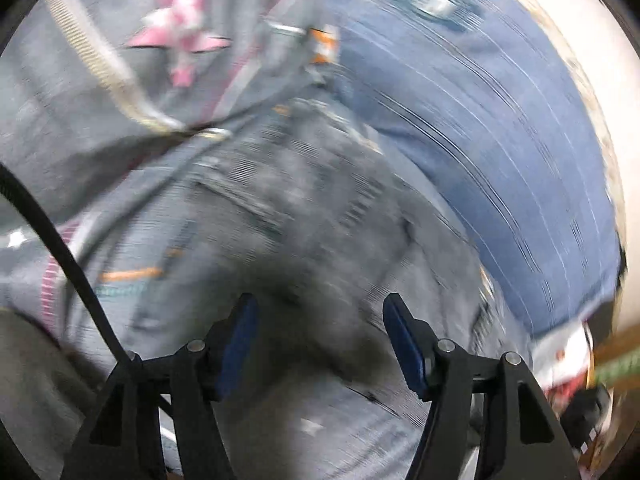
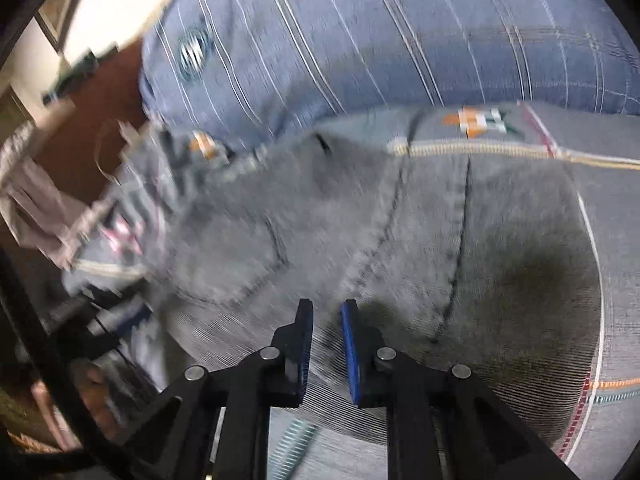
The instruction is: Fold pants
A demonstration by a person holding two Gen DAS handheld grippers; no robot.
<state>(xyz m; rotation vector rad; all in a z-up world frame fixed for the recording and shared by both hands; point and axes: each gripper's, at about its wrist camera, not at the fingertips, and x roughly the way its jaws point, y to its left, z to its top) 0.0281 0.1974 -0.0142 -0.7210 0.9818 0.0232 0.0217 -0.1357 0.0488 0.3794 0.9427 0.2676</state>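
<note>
**Grey denim lying spread under two hovering tools**

Grey denim is filling the middle of both views: the pants [image 2: 360, 220] are lying spread over a grey bedspread [image 2: 616, 208] patterned with thin pink, white and orange lines and small cross-shaped motifs. A curved pocket seam and a long dark stitched seam are showing on the fabric, and a dark shadow is falling across the denim close to the tools. Everything is smeared by motion blur, so finer detail of the pants is not readable.

The left hand-held gripper [image 1: 318, 336] is hanging over the pants [image 1: 288, 216] with its blue pads standing well apart and nothing between them; they are not touching the cloth as far as the blur allows. The right hand-held gripper [image 2: 326, 344] is hovering above the denim with its jaws drawn in to a narrow gap, and no fabric is pinched in that gap.

Beyond the pants a blue pillow [image 2: 360, 32] with thin pale stripes is resting on the bedspread, its lower edge lying just beside the far edge of the denim. The same pillow [image 1: 480, 120] is sweeping across the upper right of the left view. A pale wall is showing behind it.
</note>
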